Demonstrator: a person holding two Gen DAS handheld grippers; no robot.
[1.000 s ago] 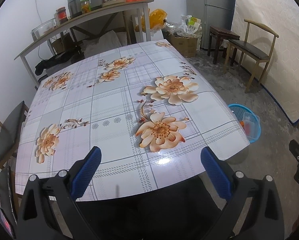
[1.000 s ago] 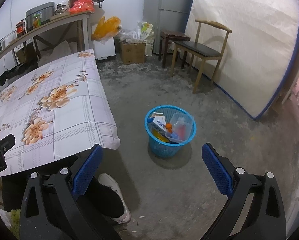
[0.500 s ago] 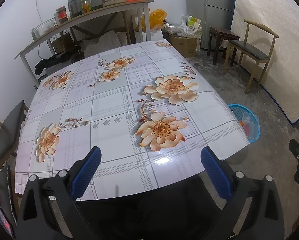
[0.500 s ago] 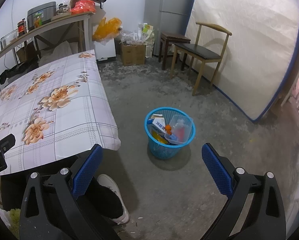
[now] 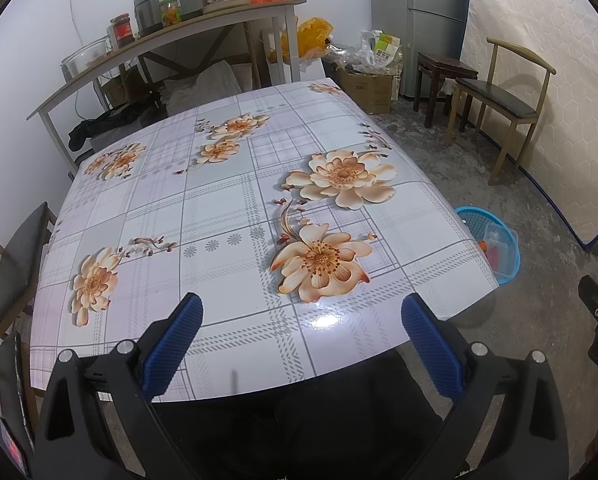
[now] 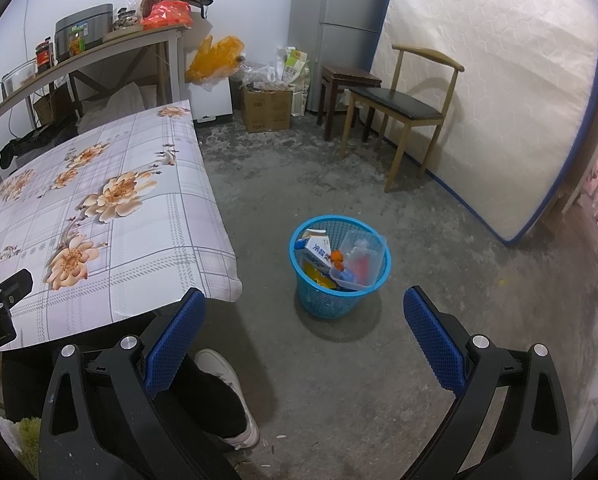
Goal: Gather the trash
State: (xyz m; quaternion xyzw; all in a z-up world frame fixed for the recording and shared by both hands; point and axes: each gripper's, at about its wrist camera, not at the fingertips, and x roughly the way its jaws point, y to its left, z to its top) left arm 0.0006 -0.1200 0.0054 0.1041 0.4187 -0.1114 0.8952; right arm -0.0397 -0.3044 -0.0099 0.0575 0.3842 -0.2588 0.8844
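Observation:
A blue mesh trash basket (image 6: 311, 300) stands on the concrete floor right of the table; it holds a white and blue carton (image 6: 317, 250), a clear plastic container (image 6: 363, 252) and other scraps. It also shows in the left wrist view (image 5: 509, 272) past the table's right edge. My right gripper (image 6: 303, 330) is open and empty, above the floor in front of the basket. My left gripper (image 5: 301, 334) is open and empty, over the near edge of the table with the flowered cloth (image 5: 219, 216). No loose trash shows on the cloth.
A wooden chair (image 6: 403, 104) and a dark stool (image 6: 349, 80) stand by a mattress (image 6: 499, 92) leaning at the right. A shelf (image 5: 171, 28) with jars and a cooker lines the back wall. A cardboard box (image 6: 267, 108) and bags sit by the fridge. The person's shoe (image 6: 229, 376) is below.
The right wrist view has shifted slightly, so the basket sits a little higher in the frame. The left gripper has not visibly moved. Both grippers stay open.

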